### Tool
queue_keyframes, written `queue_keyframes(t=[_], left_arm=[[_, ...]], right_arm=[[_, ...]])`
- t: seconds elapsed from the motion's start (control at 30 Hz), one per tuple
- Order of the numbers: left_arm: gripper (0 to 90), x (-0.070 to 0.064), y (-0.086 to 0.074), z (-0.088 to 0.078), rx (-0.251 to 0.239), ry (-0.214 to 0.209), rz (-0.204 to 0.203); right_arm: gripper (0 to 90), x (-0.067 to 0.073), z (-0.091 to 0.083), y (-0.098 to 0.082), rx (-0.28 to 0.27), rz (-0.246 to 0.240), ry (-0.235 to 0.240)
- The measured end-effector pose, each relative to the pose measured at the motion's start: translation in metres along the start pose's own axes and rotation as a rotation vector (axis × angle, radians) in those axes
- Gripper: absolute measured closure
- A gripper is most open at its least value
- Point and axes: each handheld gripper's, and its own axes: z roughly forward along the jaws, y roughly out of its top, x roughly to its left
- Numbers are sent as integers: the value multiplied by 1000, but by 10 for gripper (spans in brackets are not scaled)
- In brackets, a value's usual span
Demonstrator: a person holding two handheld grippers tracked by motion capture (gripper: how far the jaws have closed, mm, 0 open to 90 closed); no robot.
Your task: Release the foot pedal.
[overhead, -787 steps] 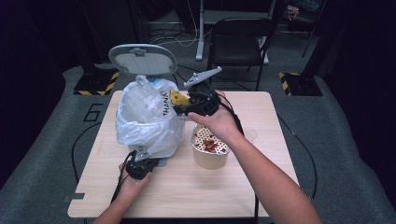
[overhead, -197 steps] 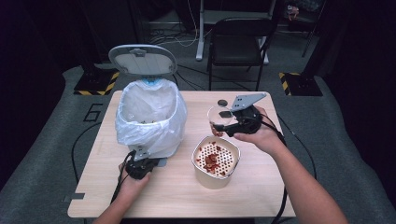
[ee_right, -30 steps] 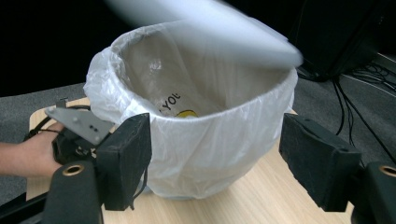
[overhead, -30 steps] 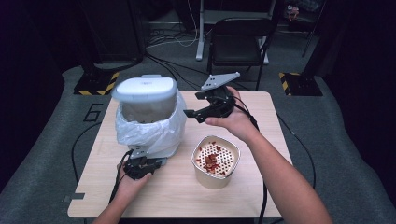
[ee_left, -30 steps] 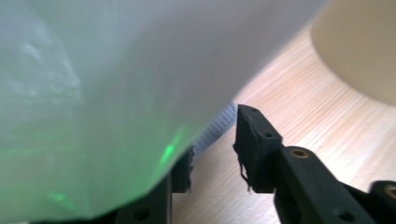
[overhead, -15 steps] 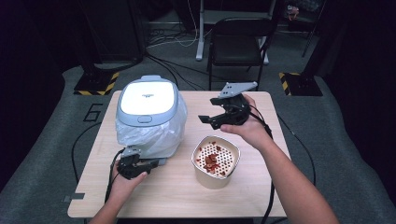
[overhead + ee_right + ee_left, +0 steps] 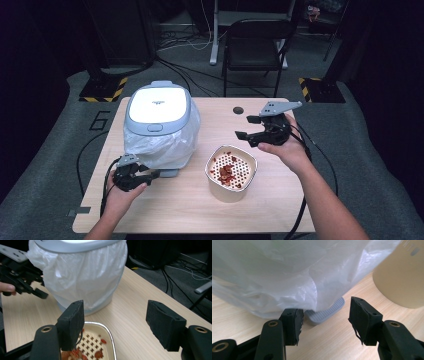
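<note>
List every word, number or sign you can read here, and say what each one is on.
"6": large painted numeral on the grey floor mat left of the table.
Small dark marking on the bin lid: too small to read.
Pale embossed marks on the beige container in the left gripper view: too blurred to read.

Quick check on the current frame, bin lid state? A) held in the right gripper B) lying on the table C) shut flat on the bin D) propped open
C: in the high view the lid lies flat on top of the bagged bin, while the right gripper hangs open and empty off to the side above the table.
</note>
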Motion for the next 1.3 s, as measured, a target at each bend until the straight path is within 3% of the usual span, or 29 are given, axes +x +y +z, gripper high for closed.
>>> queue_keyframes(t=[0.2, 0.37, 0.43, 0.53, 0.7, 0.73, 0.93, 1.03, 1.1, 1.2, 1.3], left_arm=[[452, 4, 2, -22, -19, 19, -18], [451, 8, 2, -35, -42, 44, -27], [452, 15, -1, -40, -45, 56, -50], [451, 19, -5, -42, -61, 75, -68], [449, 26, -13, -41, -31, 102, -67], [450, 30, -18, -40, -28, 106, -87], [444, 40, -34, -41, -27, 130, -108], [428, 44, -40, -41, -35, 163, -98], [420, 46, -42, -41, -30, 161, -104], [421, 51, -49, -39, -33, 150, -144], [426, 54, -52, -37, -29, 142, -148]], right_arm=[[320, -9, -16, -25, 14, 70, -53], [321, -10, -29, -41, 9, 75, -88], [321, -10, -35, -53, 6, 84, -107], [321, -7, -37, -64, 19, 93, -130], [324, -3, -38, -82, 37, 101, -163], [326, -1, -37, -90, 37, 118, -175], [329, 2, -33, -120, 55, 176, -236], [329, 3, -32, -133, 73, 186, -274], [328, 3, -30, -141, 82, 192, -283], [329, 4, -29, -152, 81, 214, -292], [343, 3, -28, -164, 73, 240, -323]])
